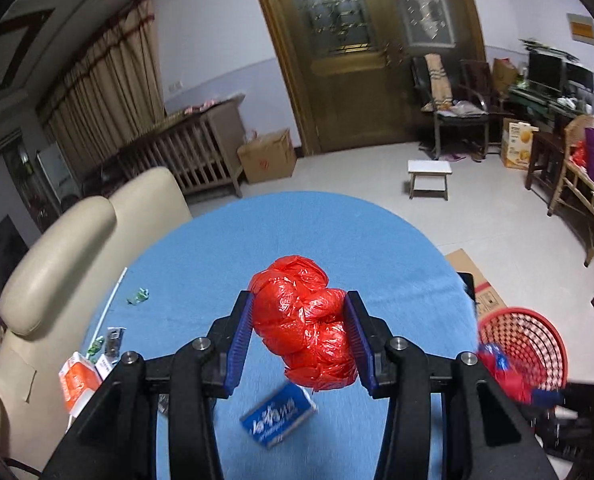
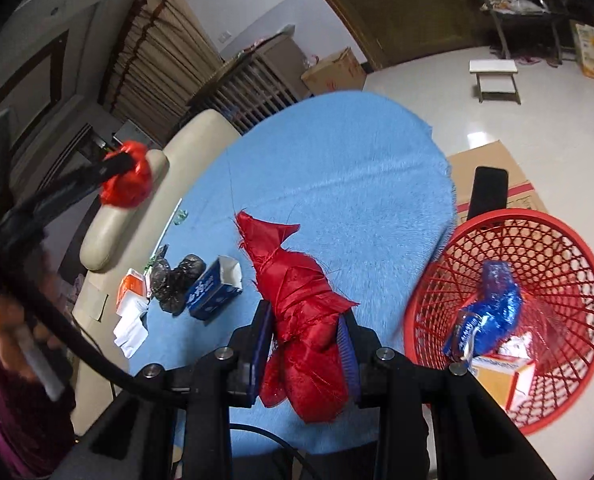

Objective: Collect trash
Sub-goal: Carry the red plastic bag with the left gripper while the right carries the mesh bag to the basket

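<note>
A round blue-clothed table [image 2: 337,152] carries a blue carton [image 2: 213,294], crumpled black bags [image 2: 175,280], and an orange-white box [image 2: 131,288].

The right gripper [image 2: 307,334] is clamping a bundle of red cloth [image 2: 301,320] between its blue pads [image 2: 347,356], above the blue table cover [image 2: 337,168]. The left gripper [image 2: 131,172] is gripping a crumpled red plastic bag [image 2: 127,186] at the upper left, in the air. A blue carton [image 2: 215,288], a black bag [image 2: 175,280] and an orange-and-white packet [image 2: 131,288] are lying on the cover's left part. A red mesh basket [image 2: 537,240] is sitting at the right, just beside the cover's edge, holding a blue wrapper [image 2: 489,312] and an orange-and-white box [image 2: 505,376].
</note>
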`<action>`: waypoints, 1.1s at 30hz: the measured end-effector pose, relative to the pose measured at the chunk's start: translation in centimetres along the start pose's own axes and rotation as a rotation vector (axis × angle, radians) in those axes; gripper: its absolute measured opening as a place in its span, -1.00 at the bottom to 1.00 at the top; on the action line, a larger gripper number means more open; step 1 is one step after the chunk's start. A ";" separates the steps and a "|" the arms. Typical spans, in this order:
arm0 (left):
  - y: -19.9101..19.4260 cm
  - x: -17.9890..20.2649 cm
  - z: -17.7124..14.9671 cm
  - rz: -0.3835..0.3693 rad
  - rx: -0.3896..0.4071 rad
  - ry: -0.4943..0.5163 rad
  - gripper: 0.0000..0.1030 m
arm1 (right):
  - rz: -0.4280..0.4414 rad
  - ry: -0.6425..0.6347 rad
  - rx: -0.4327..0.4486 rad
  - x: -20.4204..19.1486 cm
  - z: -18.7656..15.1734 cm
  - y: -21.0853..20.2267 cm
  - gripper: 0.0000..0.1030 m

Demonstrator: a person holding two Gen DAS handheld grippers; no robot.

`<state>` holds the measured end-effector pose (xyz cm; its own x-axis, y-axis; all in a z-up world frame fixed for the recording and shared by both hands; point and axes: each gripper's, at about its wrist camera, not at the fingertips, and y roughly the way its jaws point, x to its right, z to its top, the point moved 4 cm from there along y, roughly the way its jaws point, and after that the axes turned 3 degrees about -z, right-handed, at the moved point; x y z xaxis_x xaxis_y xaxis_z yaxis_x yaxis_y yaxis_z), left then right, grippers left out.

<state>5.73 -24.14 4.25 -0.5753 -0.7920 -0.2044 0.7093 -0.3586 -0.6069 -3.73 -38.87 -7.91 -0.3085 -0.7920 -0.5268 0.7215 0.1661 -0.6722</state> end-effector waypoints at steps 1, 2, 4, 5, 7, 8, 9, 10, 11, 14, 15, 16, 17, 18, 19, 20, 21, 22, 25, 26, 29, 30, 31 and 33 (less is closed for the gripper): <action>-0.3 0.3 0.0 0.000 0.004 0.003 -0.09 | 0.000 -0.003 0.006 -0.2 -0.2 -0.5 -0.35; -1.3 0.5 -0.6 -0.001 0.012 0.010 -0.09 | 0.000 -0.007 0.013 -0.5 -0.3 -1.0 -0.35; -2.2 0.5 -0.9 0.000 0.024 0.018 -0.09 | -0.003 -0.021 0.029 -1.1 -0.7 -2.0 -0.35; -3.1 0.5 -1.3 0.001 0.029 0.018 -0.09 | -0.003 -0.024 0.034 -1.3 -0.9 -2.3 -0.35; -4.1 0.3 -2.0 0.002 0.034 0.013 -0.09 | 0.001 -0.030 0.044 -1.8 -1.3 -3.1 -0.35; -4.5 0.4 -2.3 0.004 0.037 0.013 -0.09 | 0.001 -0.037 0.050 -2.1 -1.4 -3.5 -0.35; -5.0 0.5 -2.7 0.004 0.039 0.014 -0.09 | 0.001 -0.042 0.053 -2.4 -1.6 -3.7 -0.35; -5.4 0.6 -3.1 0.003 0.038 0.012 -0.09 | 0.001 -0.052 0.058 -2.8 -1.8 -4.1 -0.35; -5.9 0.8 -3.5 0.002 0.037 0.010 -0.08 | 0.002 -0.058 0.062 -3.0 -2.0 -4.4 -0.35; -6.5 0.9 -4.5 -0.003 0.031 0.003 -0.08 | 0.012 -0.075 0.076 -3.6 -2.5 -5.1 -0.35; -6.8 1.0 -4.9 -0.006 0.028 -0.001 -0.08 | 0.012 -0.082 0.081 -3.8 -2.7 -5.4 -0.35; -6.6 1.1 -5.0 -0.007 0.025 -0.004 -0.08 | 0.013 -0.085 0.085 -3.9 -2.9 -5.6 -0.35; -6.8 1.2 -5.3 -0.009 0.024 -0.008 -0.08 | 0.015 -0.086 0.087 -4.0 -3.0 -5.7 -0.35; -6.8 1.4 -5.5 -0.009 0.024 -0.009 -0.08 | 0.019 -0.086 0.090 -4.0 -3.2 -6.0 -0.35; -6.9 1.4 -5.6 -0.010 0.024 -0.009 -0.08 | 0.021 -0.087 0.094 -4.1 -3.4 -6.2 -0.35; -7.0 1.5 -5.9 -0.010 0.022 -0.011 -0.08 | 0.023 -0.089 0.097 -4.1 -3.5 -6.4 -0.35; -7.2 1.7 -6.2 -0.011 0.018 -0.013 -0.08 | 0.024 -0.091 0.099 -4.2 -3.5 -6.5 -0.35; -7.4 1.8 -6.6 -0.011 0.017 -0.015 -0.08 | 0.026 -0.093 0.100 -4.2 -3.6 -6.6 -0.35; -7.8 2.0 -7.4 -0.011 0.011 -0.023 -0.08 | 0.034 -0.100 0.110 -4.3 -3.8 -7.0 -0.35; -7.9 2.0 -7.7 -0.013 0.007 -0.027 -0.08 | 0.037 -0.103 0.115 -4.3 -3.9 -7.2 -0.35; -8.0 2.3 -8.3 -0.011 0.001 -0.030 -0.08 | 0.044 -0.104 0.121 -4.2 -4.3 -7.6 -0.35; -8.1 2.5 -8.5 -0.012 -0.002 -0.031 -0.08 | 0.047 -0.104 0.121 -4.2 -4.4 -7.7 -0.35; -8.1 2.5 -8.6 -0.013 -0.003 -0.032 -0.08 | 0.047 -0.105 0.122 -4.2 -4.6 -7.8 -0.35; -8.2 2.7 -8.7 -0.013 -0.004 -0.031 -0.08 | 0.046 -0.106 0.125 -4.0 -4.8 -8.0 -0.35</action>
<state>-5.18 -19.02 1.94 -0.5712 -0.8025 -0.1724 0.7002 -0.3668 -0.6125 -11.21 -34.22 -2.92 -0.2112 -0.8437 -0.4936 0.8069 0.1345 -0.5752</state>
